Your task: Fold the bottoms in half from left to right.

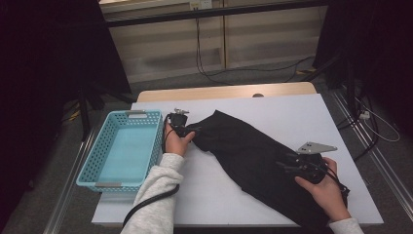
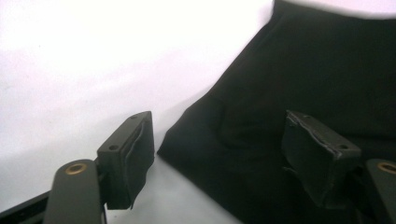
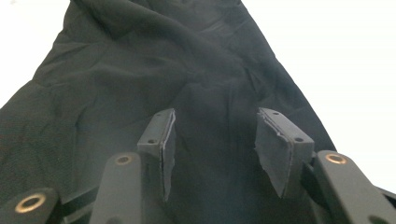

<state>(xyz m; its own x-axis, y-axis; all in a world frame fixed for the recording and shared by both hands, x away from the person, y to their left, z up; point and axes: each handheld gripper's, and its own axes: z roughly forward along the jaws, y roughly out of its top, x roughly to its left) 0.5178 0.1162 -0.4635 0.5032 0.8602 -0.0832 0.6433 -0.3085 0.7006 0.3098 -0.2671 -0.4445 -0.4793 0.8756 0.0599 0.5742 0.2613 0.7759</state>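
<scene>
High view. A black garment (image 1: pixel 253 161) lies flat on the white table (image 1: pixel 209 195), running on a diagonal from its far-left end to its near-right end. The left gripper (image 1: pixel 187 130) sits at the garment's far-left end; the right gripper (image 1: pixel 287 165) sits over the garment's near-right part, the hand behind it. One gripper at each end suggests the cloth is set up to be taken at two points and folded or lifted. Left of the garment, a light blue basket (image 1: pixel 104 183) stands empty with its rim just beside the left hand, a likely destination. Bare table lies on the far-right and near-left sides of the garment; the basket wall limits leftward travel.

Left gripper view. The jaws stand spread. The garment's corner edge (image 2: pixel 187 140) lies between them: one pad (image 2: pixel 135 158) is over bare table, the other pad (image 2: pixel 313 158) over cloth. Neither pad presses the cloth, so nothing is pinched. This straddle places the edge for a closing grip. White table lies open on the side of the garment's edge away from the cloth.

Right gripper view. The jaws are spread above the garment's middle (image 3: pixel 210 116), cloth beneath and between the pads (image 3: pixel 275 149) but not gripped. Creases run away from the jaws. The garment's side edge (image 3: pixel 299 98) borders open white table beyond.
</scene>
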